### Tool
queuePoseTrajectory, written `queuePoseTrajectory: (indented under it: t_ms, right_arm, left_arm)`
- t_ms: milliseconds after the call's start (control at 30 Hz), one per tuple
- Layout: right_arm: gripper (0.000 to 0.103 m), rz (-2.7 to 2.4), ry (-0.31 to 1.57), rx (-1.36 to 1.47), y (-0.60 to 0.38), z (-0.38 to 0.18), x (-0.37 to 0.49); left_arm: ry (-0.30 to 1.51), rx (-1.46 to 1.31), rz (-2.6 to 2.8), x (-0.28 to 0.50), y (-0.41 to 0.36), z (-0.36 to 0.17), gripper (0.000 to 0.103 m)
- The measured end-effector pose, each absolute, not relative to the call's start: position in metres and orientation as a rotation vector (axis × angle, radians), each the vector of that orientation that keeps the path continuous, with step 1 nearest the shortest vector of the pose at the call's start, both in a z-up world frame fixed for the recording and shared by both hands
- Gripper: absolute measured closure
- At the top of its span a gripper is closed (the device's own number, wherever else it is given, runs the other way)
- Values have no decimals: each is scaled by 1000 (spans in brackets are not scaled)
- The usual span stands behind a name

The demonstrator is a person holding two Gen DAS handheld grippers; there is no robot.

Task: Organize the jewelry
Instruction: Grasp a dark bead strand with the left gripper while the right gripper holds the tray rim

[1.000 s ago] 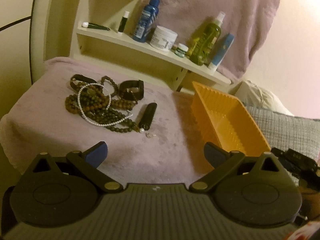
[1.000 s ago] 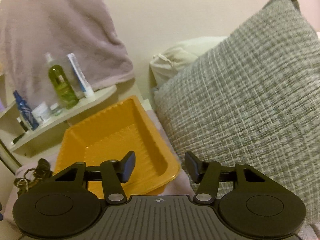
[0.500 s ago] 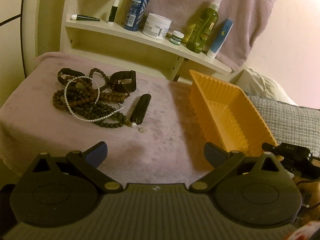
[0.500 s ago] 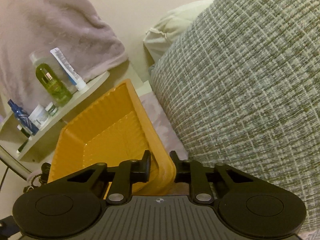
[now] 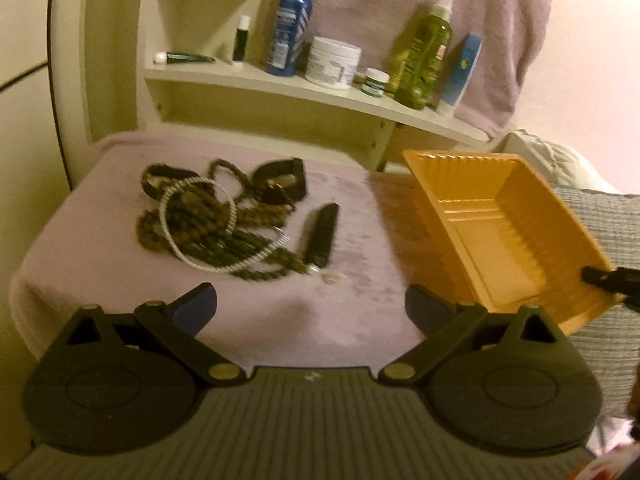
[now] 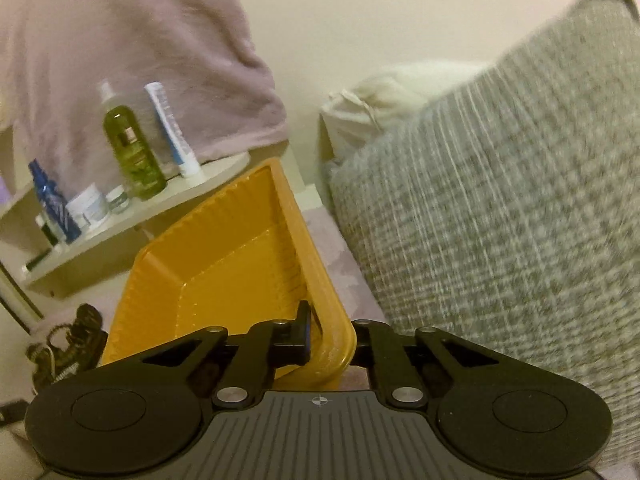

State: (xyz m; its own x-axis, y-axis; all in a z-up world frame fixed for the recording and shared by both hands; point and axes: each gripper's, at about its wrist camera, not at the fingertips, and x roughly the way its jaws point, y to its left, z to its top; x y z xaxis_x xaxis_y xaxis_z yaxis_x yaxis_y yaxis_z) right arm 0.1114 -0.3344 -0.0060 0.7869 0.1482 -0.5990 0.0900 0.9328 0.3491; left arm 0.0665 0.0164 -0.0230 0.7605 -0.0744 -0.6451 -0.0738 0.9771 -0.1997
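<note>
1 view shows jewelry pile (image 5: pixel 224 220), both orange tray (image 6: pixel 224 276)

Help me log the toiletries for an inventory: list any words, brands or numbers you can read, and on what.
None can be read.
Blue spray bottle: print blurred.
White jar: label too small.
Green bottle: label blurred.
Blue tube: print blurred.
Orange tray: no text.

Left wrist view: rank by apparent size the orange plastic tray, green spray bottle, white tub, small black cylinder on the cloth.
1. Orange plastic tray, nearest too.
2. Green spray bottle.
3-4. White tub and small black cylinder look alike; cylinder sits nearer, so unranked.
</note>
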Motion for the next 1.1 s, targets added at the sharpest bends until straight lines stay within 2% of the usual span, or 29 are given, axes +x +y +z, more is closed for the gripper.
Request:
queuePoseTrajectory:
  t_ms: [167, 367, 500, 567, 633, 867, 1033, 1100]
  right_arm:
    - [94, 14, 635, 262, -313, 5, 101]
    - [94, -2, 612, 165, -294, 16, 97]
    - [94, -8, 617, 150, -289, 19, 100]
    - [94, -12, 619, 144, -288, 21, 101]
    - [94, -14, 622, 140, -287, 21, 101]
    - [98, -1, 640, 133, -280, 20, 103]
    - [98, 1, 637, 132, -278, 21, 103]
    - [98, 2, 635, 130, -278, 21, 102]
  left_arm:
    - [688, -124, -7, 75, 28, -29, 9]
    - [694, 84, -85, 88, 31, -41, 23]
    - [705, 268, -134, 95, 32, -50, 50]
    - [708, 332, -156, 96, 33, -53, 57]
    - [713, 381, -173, 100, 35, -56, 71]
    - [722, 669, -247, 101, 25, -74, 80]
    - [709, 766, -278, 100, 24, -81, 85]
    - [711, 796, -281, 101, 23, -83, 91]
